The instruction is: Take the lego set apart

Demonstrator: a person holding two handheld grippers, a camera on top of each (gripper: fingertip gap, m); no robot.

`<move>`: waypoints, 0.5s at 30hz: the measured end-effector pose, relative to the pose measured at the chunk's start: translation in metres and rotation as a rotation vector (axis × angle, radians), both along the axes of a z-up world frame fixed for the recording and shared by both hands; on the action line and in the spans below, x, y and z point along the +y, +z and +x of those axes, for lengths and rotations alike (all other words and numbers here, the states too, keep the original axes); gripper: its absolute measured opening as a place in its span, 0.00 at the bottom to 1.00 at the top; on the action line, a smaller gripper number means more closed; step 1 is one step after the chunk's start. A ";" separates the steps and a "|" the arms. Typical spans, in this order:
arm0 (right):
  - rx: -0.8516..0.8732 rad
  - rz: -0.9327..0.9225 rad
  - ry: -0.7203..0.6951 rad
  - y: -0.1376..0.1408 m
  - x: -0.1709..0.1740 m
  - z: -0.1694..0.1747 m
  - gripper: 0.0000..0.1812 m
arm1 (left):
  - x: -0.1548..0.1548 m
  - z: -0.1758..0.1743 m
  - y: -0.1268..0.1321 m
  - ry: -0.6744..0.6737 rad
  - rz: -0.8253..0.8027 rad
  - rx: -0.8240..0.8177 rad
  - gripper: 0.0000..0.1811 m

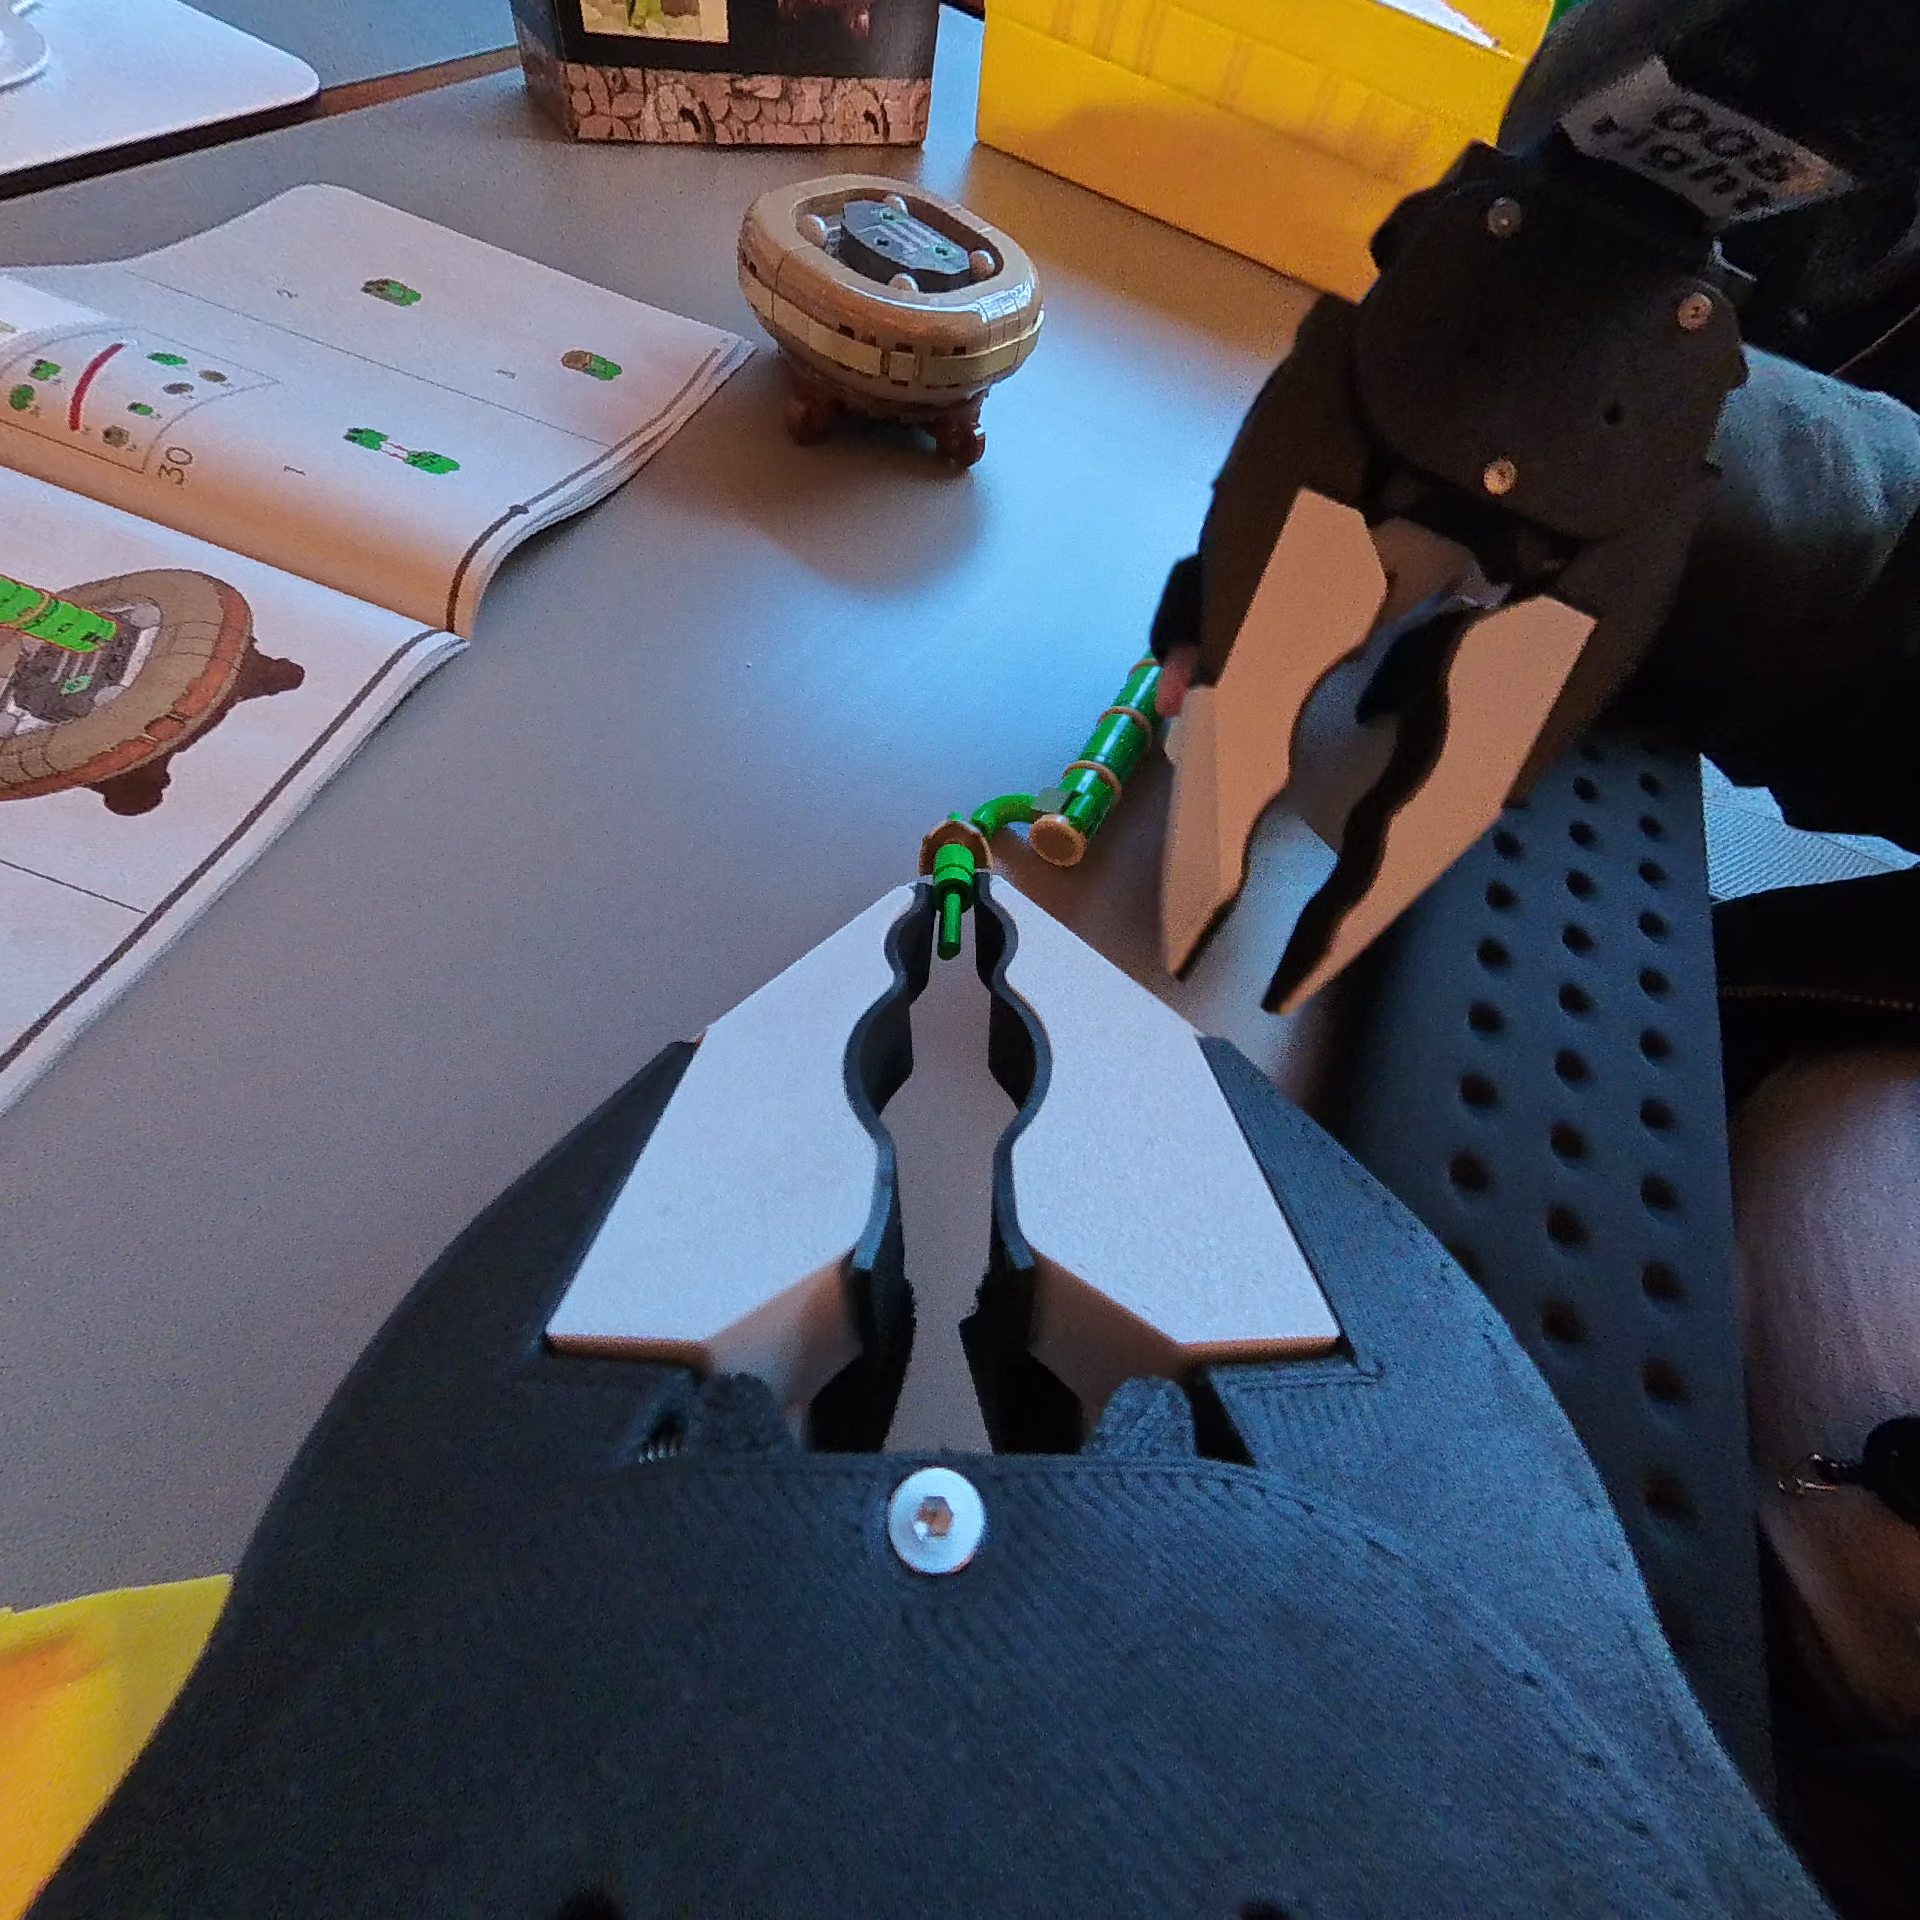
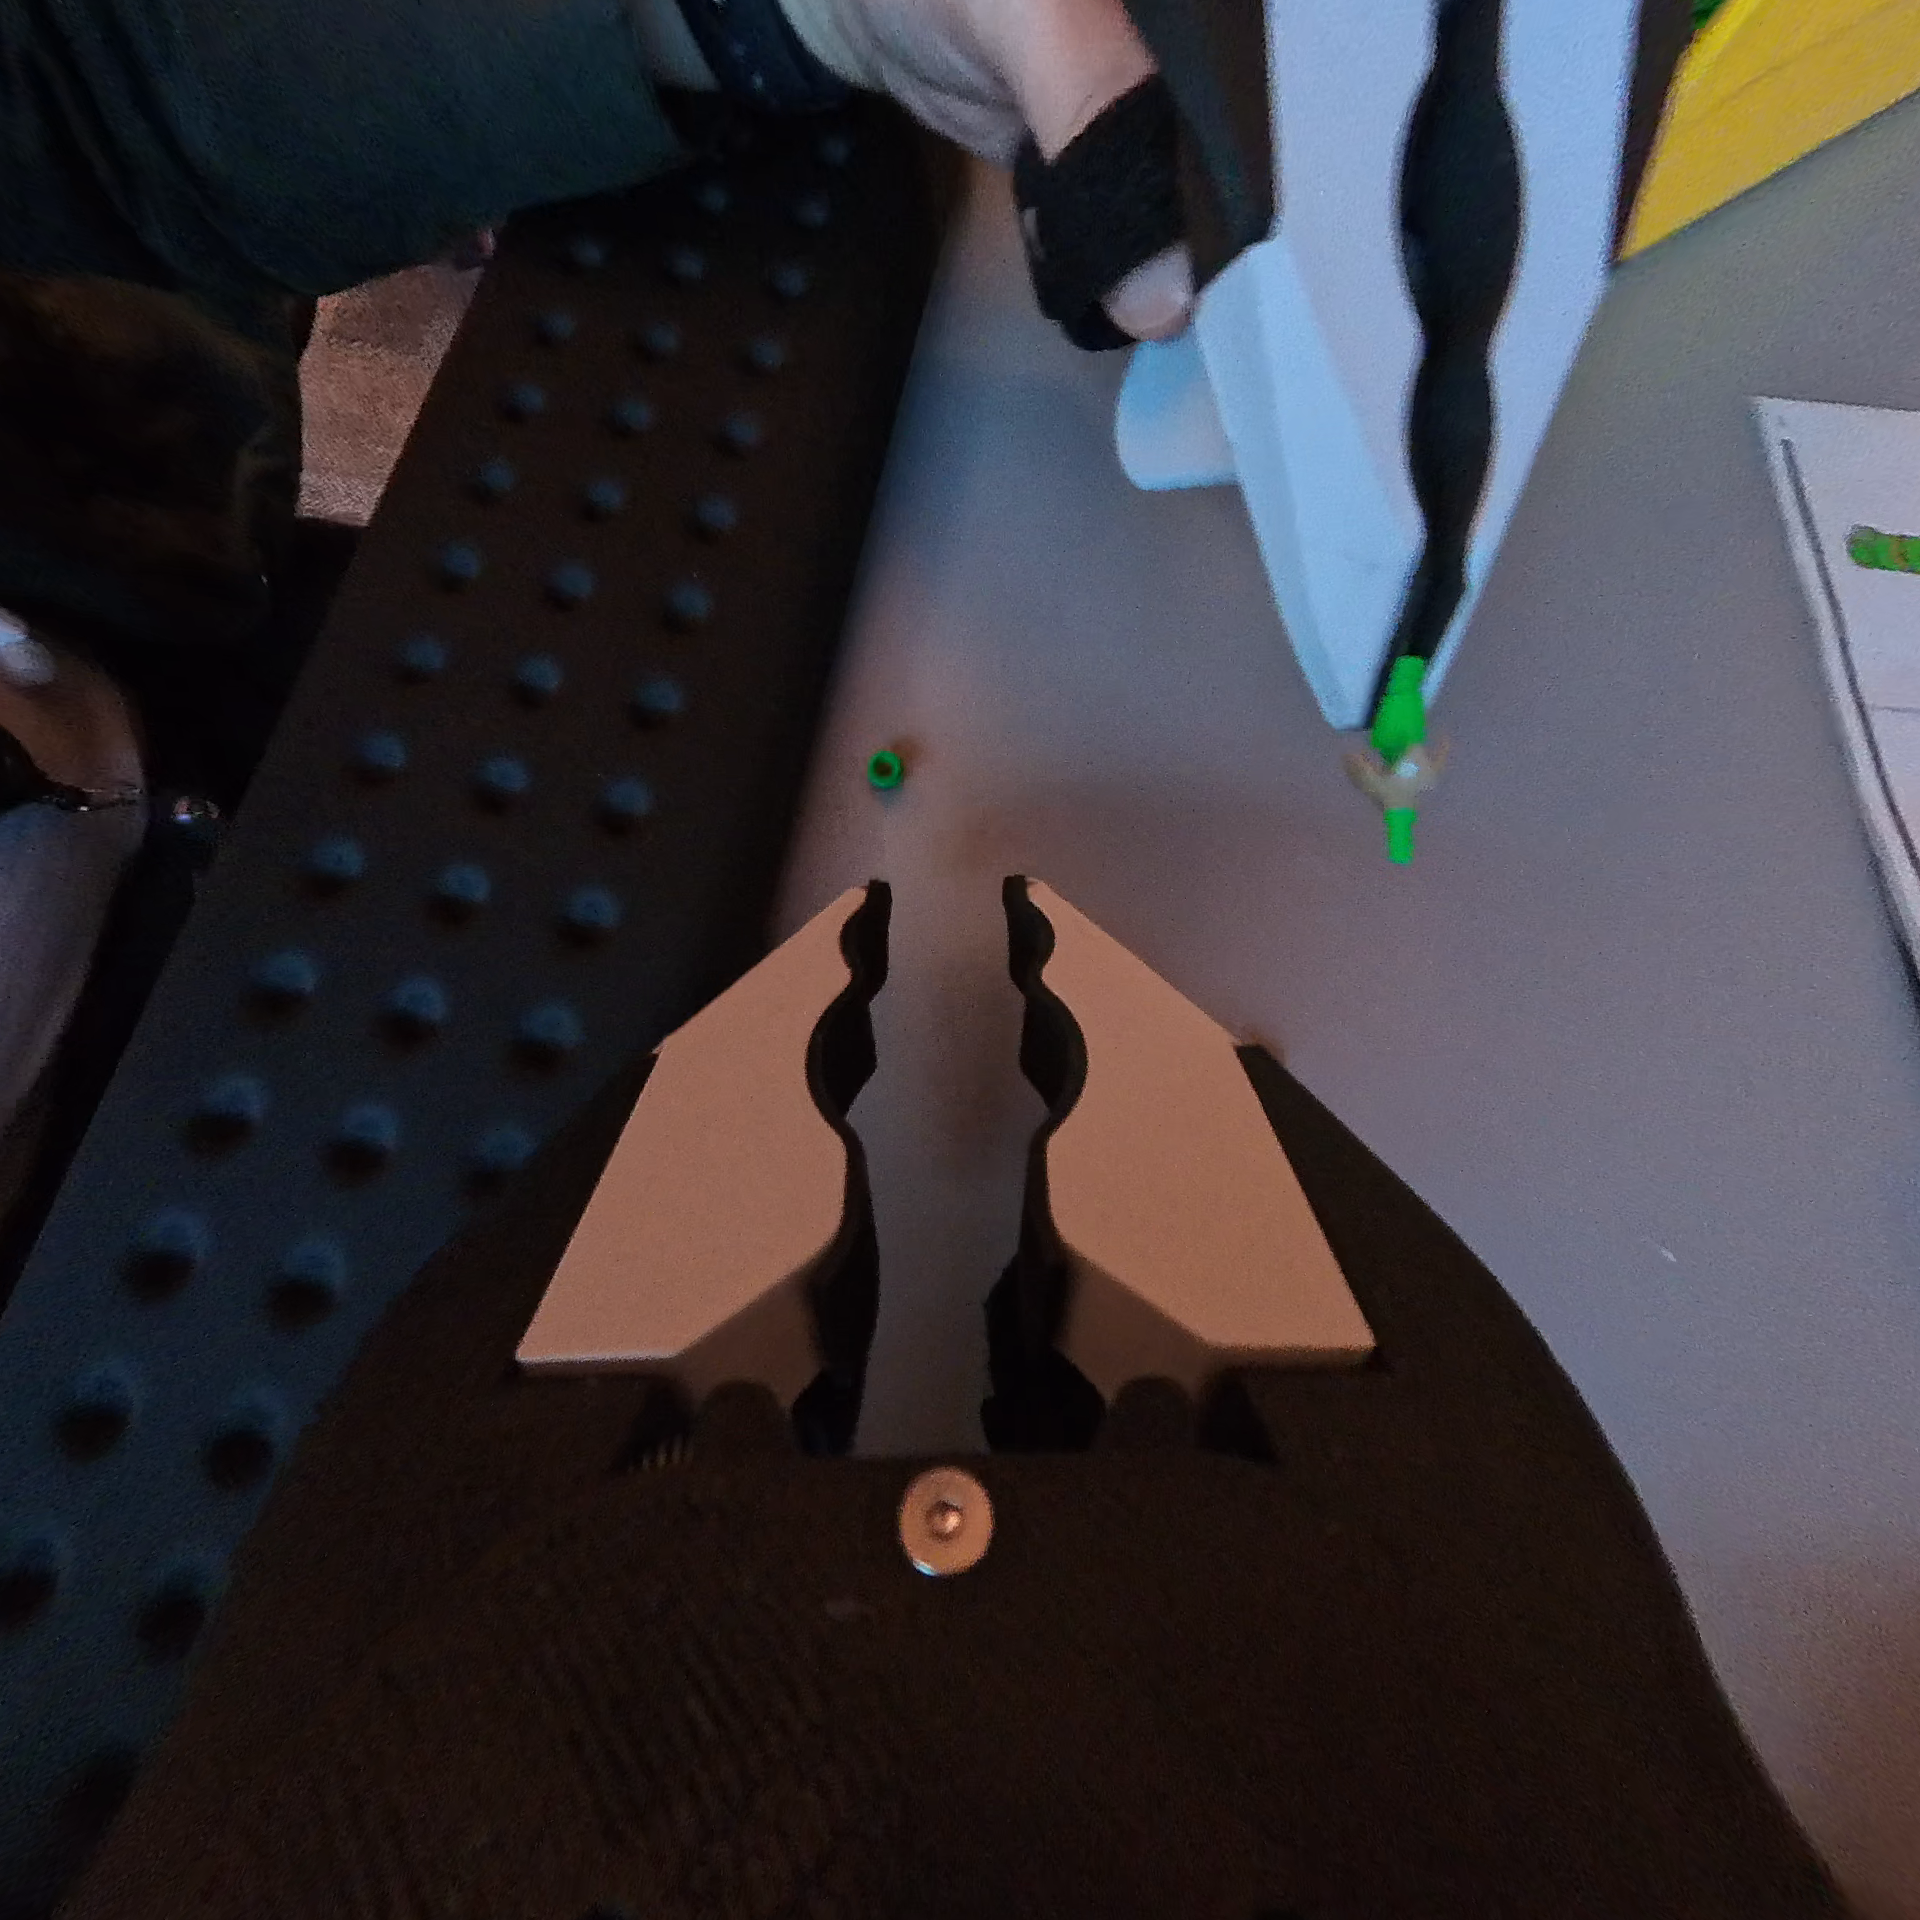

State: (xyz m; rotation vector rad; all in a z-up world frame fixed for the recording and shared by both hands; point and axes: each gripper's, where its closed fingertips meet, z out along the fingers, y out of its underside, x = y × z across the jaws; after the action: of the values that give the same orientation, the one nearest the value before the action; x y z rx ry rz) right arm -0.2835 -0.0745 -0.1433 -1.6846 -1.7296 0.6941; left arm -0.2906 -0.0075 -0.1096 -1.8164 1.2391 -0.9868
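My left gripper [image 1: 951, 888] is shut on a small green peg with a tan flower-shaped piece [image 1: 951, 857] at its tips. It also shows in the right wrist view [image 2: 1397, 691], holding that peg [image 2: 1397, 764] above the table with nothing else attached. A green bamboo stalk with tan rings [image 1: 1112, 748] lies on the grey table just beyond, its curved stem close to the peg. My right gripper [image 2: 948, 885] is open and empty, hovering right of the stalk [image 1: 1231, 987]. A tiny green ring [image 2: 883, 769] lies on the table ahead of it. A tan pot on brown feet [image 1: 888, 301] stands farther back.
An open instruction booklet [image 1: 312, 436] lies at the left. A yellow box [image 1: 1226, 135] and a printed carton [image 1: 727, 83] stand at the back. A black perforated surface [image 1: 1558, 1039] runs along the table's right edge, beside the person's lap. The left gripper's tips are roughly 8 cm from the right gripper's. The tan pot on brown feet [image 1: 888, 301] lies around 20 cm away from my left fingertips.
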 end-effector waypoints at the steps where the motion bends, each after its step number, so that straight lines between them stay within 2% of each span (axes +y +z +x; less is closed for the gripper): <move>1: -0.005 -0.008 0.013 -0.001 -0.004 -0.003 0.12 | 0.000 0.000 -0.001 0.001 -0.001 0.003 0.03; 11: -0.012 0.008 0.052 -0.007 -0.012 -0.032 0.10 | 0.002 -0.001 -0.007 0.008 -0.003 0.041 0.03; 15: -0.004 -0.044 0.088 -0.008 -0.015 -0.037 0.07 | 0.003 -0.001 -0.007 0.010 -0.007 0.041 0.03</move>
State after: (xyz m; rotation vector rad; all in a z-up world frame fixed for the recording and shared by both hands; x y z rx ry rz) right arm -0.3210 -0.0890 -0.1517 -1.6480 -1.8125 0.7748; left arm -0.2915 -0.0048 -0.1168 -1.8552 1.2510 -0.9538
